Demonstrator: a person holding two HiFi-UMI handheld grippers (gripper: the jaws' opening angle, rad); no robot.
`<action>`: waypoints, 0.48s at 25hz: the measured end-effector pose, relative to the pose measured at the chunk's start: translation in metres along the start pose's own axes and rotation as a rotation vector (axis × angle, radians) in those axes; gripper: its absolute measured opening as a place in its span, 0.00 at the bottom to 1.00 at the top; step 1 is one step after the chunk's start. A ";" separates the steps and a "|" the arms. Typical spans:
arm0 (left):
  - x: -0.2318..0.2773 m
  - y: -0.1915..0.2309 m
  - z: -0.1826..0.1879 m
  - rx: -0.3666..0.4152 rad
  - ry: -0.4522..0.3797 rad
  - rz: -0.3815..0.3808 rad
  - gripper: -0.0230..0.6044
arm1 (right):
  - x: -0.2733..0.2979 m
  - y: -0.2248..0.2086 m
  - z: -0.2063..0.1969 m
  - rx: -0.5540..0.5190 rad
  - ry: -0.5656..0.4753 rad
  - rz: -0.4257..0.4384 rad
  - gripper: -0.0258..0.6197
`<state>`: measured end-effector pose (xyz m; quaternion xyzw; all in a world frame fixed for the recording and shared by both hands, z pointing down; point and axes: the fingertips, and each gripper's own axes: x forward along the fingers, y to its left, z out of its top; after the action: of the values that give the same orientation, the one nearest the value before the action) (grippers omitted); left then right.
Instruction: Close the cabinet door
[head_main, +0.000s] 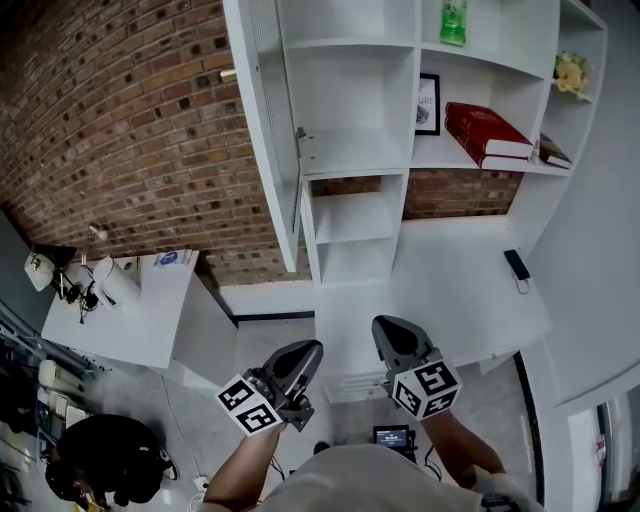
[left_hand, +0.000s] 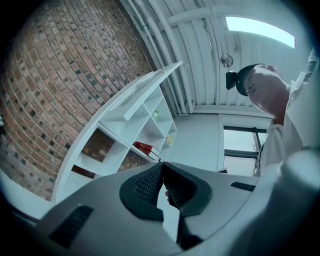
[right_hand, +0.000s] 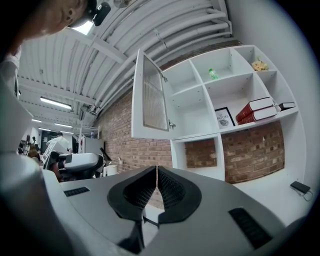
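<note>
I have both grippers low in front of the person wearing the rig, and neither is on the task's thing yet. The left gripper (head_main: 311, 347) has its jaws pressed together with nothing between them, and the right gripper (head_main: 384, 326) is the same: pads meeting at the tips, empty.

The white cabinet door with the ribbed glass panel (head_main: 262, 120) stands wide open. It is swung out from the white open shelving unit (head_main: 360, 100), above and ahead of both sets of jaws and well apart from them. In the right gripper view the door (right_hand: 152, 97) hangs above the jaw tips (right_hand: 156, 169) and a little to their left, with its inner face turned my way. The compartment it should cover lies just to the right of it.

I judge the step in hand to be the approach. I'd leave the jaws together and use them as a blunt pusher, since nothing here needs gripping. The left gripper looks better placed, because the door's outer face lies on its side. I'd raise it past the free edge, set the tips on the frame and not on the glass, far from the hinge. Then I'd push in a steady arc and slow before the door meets the shelving, so it doesn't bounce back.
</note>
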<state>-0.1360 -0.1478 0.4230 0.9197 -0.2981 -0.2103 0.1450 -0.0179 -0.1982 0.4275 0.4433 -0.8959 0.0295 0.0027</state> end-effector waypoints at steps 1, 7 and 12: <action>0.001 0.001 0.001 0.003 -0.001 0.003 0.05 | 0.002 -0.001 0.000 -0.002 0.002 0.006 0.09; 0.009 0.006 0.009 0.023 -0.005 0.011 0.05 | 0.009 -0.004 0.008 -0.030 -0.004 0.023 0.09; 0.015 0.010 0.008 0.033 0.002 0.012 0.05 | 0.013 -0.010 0.010 -0.041 -0.004 0.026 0.09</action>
<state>-0.1338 -0.1658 0.4151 0.9205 -0.3067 -0.2035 0.1314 -0.0173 -0.2150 0.4184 0.4316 -0.9020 0.0102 0.0097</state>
